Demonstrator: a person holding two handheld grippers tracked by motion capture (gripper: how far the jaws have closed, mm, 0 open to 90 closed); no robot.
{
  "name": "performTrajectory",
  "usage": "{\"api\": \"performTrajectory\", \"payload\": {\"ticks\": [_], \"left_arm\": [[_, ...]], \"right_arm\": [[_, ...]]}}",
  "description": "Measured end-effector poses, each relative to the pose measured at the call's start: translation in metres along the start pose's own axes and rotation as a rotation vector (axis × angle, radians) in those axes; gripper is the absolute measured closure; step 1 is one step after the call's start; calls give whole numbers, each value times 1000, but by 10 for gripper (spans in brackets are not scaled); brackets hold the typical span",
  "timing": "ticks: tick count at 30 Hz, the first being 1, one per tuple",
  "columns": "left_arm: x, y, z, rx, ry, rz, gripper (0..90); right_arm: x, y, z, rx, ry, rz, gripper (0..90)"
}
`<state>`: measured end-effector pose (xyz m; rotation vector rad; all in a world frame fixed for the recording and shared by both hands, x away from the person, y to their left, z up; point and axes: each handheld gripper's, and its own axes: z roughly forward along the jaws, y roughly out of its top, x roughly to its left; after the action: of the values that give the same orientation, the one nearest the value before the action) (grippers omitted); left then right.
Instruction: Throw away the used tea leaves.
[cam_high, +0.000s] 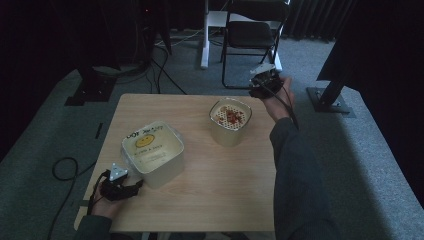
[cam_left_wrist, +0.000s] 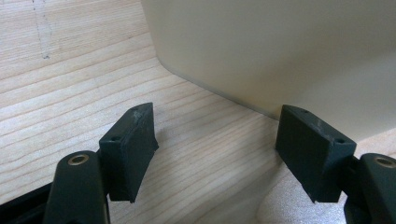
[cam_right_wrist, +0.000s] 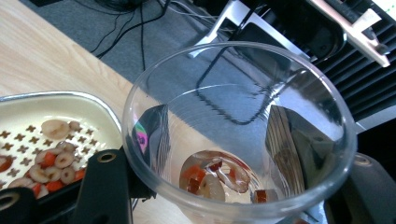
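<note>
A: What sits left of the round strainer pot (cam_high: 230, 121)?

B: The left hand-held gripper (cam_left_wrist: 215, 154), jaws apart and holding nothing, just beside the cream square tub (cam_high: 153, 152) on the worktop (cam_high: 210, 190).

A: And the pot itself?

B: Its perforated insert carries red and pale slices (cam_right_wrist: 51, 163).

A: To its right?

B: The right hand-held gripper (cam_right_wrist: 224, 182) is clamped on a clear plastic cup (cam_right_wrist: 233, 130), raised beside the pot past the worktop's far edge, with a few slices in its bottom.
</note>
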<state>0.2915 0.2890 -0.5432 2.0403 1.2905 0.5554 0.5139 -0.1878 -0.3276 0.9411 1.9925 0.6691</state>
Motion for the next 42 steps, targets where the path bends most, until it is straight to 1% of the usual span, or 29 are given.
{"api": "performTrajectory", "payload": {"ticks": [2,3,4,5,6,7,8,9,10,11,12,13,14,16,17,18,20,22,28,30,42], "left_arm": [[0,0,0,0,-1,-1,290],[0,0,0,0,-1,0,290],[0,0,0,1,-1,1,290],[0,0,0,0,-1,-1,290],[0,0,0,-2,-1,-3,290],[0,0,0,-2,-1,-4,290],[0,0,0,-2,-1,-3,290],[0,0,0,-2,-2,-3,290],[0,0,0,-2,-1,-3,290],[0,0,0,-2,-1,-3,290],[0,0,0,-2,-1,-3,290],[0,0,0,-2,-1,-2,290],[0,0,0,-3,-1,-4,290],[0,0,0,-2,-2,-3,290],[0,0,0,-2,-1,-3,290],[0,0,0,-2,-1,-3,290],[0,0,0,-2,-2,-3,290],[0,0,0,-3,-1,-4,290],[0,0,0,-2,-2,-4,290],[0,0,0,-2,-2,-3,290],[0,0,0,-1,-2,-2,290]], "right_arm": [[5,-6,4,-3,10,-4,396],[5,-6,4,-3,10,-4,396],[6,-7,5,1,10,-12,395],[9,-10,8,10,10,-31,395],[9,-10,8,10,10,-31,395],[13,-11,11,26,3,-57,394],[13,-11,11,26,3,-57,394],[17,-12,13,44,-18,-101,394],[19,-12,14,53,-30,-125,394],[19,-12,14,53,-30,-125,394],[23,-12,15,69,-47,-160,394],[23,-12,15,69,-47,-160,394],[24,-13,16,77,-56,-173,394],[28,-14,19,116,-89,-222,395],[28,-14,19,116,-89,-222,395],[30,-15,20,131,-117,-259,395],[30,-15,20,131,-117,-259,395],[34,-16,21,149,-138,-318,395],[38,-18,23,184,-177,-394,396],[40,-17,23,188,-188,-421,396],[47,-12,22,199,-208,-479,398]]}}
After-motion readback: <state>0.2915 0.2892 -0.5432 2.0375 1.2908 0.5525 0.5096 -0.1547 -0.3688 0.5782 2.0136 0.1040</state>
